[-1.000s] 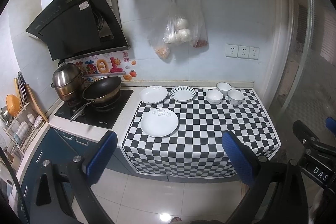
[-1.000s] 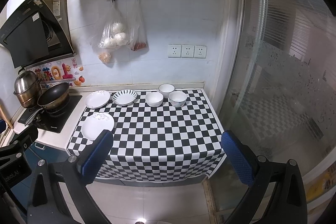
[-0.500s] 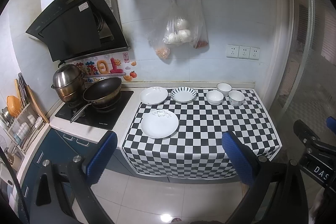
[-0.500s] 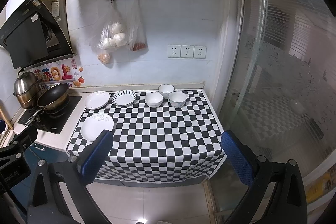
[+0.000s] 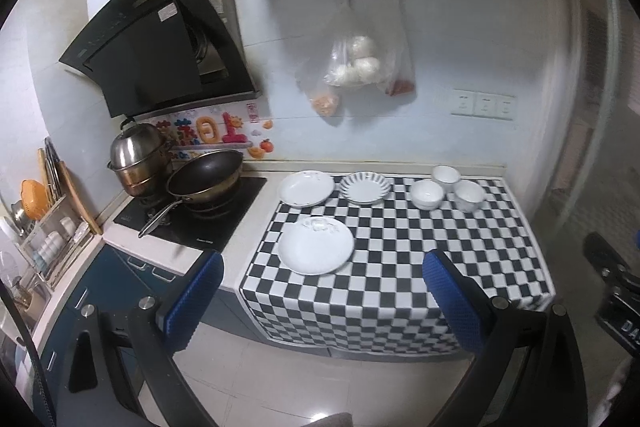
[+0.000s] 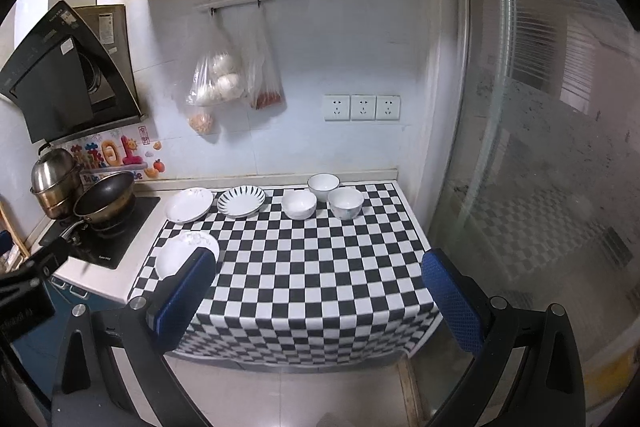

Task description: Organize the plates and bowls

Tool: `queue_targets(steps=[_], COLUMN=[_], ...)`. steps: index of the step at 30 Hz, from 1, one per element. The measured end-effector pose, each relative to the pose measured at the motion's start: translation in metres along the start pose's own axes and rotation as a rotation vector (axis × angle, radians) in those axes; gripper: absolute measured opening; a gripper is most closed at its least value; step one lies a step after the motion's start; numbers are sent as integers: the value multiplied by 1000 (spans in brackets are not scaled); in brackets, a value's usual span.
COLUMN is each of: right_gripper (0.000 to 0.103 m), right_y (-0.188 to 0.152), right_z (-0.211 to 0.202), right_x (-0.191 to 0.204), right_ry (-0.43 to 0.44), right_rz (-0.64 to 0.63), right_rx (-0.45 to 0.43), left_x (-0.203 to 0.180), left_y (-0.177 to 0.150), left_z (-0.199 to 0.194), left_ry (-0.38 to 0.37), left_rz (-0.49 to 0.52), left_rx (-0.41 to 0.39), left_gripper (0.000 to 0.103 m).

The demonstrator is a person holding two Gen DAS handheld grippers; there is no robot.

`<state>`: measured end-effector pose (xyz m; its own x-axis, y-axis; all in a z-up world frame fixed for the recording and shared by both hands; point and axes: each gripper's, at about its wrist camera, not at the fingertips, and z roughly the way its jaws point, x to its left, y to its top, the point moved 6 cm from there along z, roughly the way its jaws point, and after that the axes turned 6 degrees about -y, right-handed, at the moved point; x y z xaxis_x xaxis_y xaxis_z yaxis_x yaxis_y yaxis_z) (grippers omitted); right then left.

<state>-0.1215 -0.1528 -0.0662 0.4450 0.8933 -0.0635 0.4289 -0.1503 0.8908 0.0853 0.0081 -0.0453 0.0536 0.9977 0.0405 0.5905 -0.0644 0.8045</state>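
On the checkered cloth (image 5: 420,259) a large white plate (image 5: 316,245) lies front left. Behind it are a white plate (image 5: 306,188) and a striped plate (image 5: 365,187). Three white bowls (image 5: 427,193) (image 5: 445,176) (image 5: 469,195) cluster at the back right. The same plates (image 6: 189,204) (image 6: 241,201) (image 6: 178,253) and bowls (image 6: 299,203) show in the right wrist view. My left gripper (image 5: 320,295) is open and empty, held back from the counter's front edge. My right gripper (image 6: 316,291) is open and empty, also short of the counter.
A stove (image 5: 192,215) with a black wok (image 5: 206,179) and a steel pot (image 5: 138,157) stands left of the cloth. A dish rack (image 5: 44,235) is at far left. Plastic bags (image 5: 356,67) hang on the wall. A glass partition (image 6: 540,147) bounds the right side.
Both grippers have moved slightly closer to the counter; the dishes appear a little larger. Nothing on the counter has moved.
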Motion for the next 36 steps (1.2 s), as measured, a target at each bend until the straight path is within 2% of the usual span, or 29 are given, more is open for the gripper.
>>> queue_targets(steps=[4, 8, 14, 17, 20, 24, 27, 31, 36], right_gripper=[103, 103, 103, 103, 103, 103, 103, 103, 103], right_y=[-4, -11, -18, -23, -33, -54, -66, -78, -94], right_z=[43, 91, 168, 215, 272, 352, 402, 458, 522], right_x=[11, 34, 91, 130, 173, 231, 264, 299, 329], right_ry=[55, 77, 111, 165, 299, 489, 476, 438, 368], right_rz=[-24, -73, -144, -155, -100, 66, 95, 88, 78], right_rx=[67, 130, 211, 281, 420, 696, 794, 871, 948], left_x=[9, 20, 48, 68, 86, 110, 131, 157, 174], left_y=[-2, -9, -10, -7, -6, 0, 0, -11, -42], left_z=[44, 92, 177, 225, 275, 338, 390, 454, 518], left_ry=[64, 88, 66, 37, -16, -87, -120, -152, -169], left_rz=[-1, -5, -61, -92, -107, -101, -112, -121, -111], left_rx=[42, 113, 217, 268, 337, 422, 497, 611, 756], left_gripper=[102, 102, 102, 102, 102, 102, 101, 92, 73])
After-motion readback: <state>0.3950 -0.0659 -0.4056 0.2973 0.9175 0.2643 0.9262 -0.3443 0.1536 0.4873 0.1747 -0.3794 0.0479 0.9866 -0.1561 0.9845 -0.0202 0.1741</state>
